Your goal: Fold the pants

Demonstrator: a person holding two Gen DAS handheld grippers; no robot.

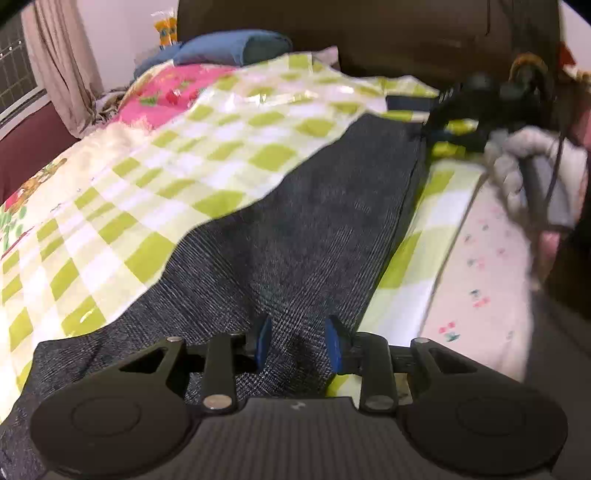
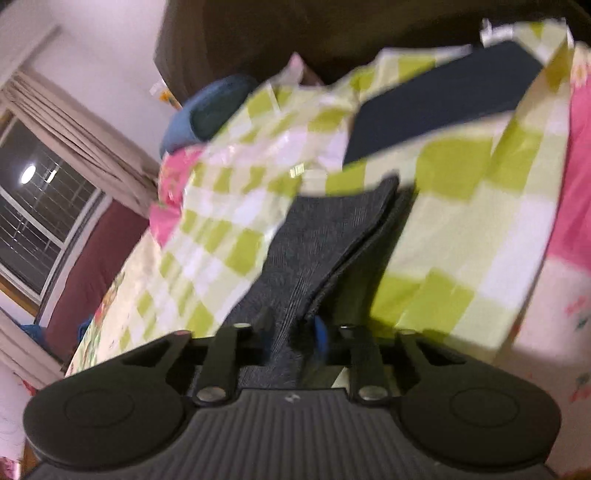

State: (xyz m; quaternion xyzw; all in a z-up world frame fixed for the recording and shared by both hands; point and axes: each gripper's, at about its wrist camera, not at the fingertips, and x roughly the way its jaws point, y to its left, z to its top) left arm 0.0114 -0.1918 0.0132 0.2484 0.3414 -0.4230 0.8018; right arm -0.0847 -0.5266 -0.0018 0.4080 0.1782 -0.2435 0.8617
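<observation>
**Pants gripped at both ends, fold under way**

Pants [image 1: 314,221] lie stretched over the checked bedspread [image 1: 166,166], one layer already doubled. Your left gripper [image 1: 298,341] has its fingers pinched on the near end; your right gripper [image 2: 291,332] clamps the far end. You look mid-fold: next, carry one end over to meet the other, keeping the edges aligned.

left wrist cam low, close over pants [image 1: 295,221], facing along bed toward headboard [image 1: 406,33], right wrist cam close, rolled, both share checkered sheet [image 2: 461,206]
</observation>
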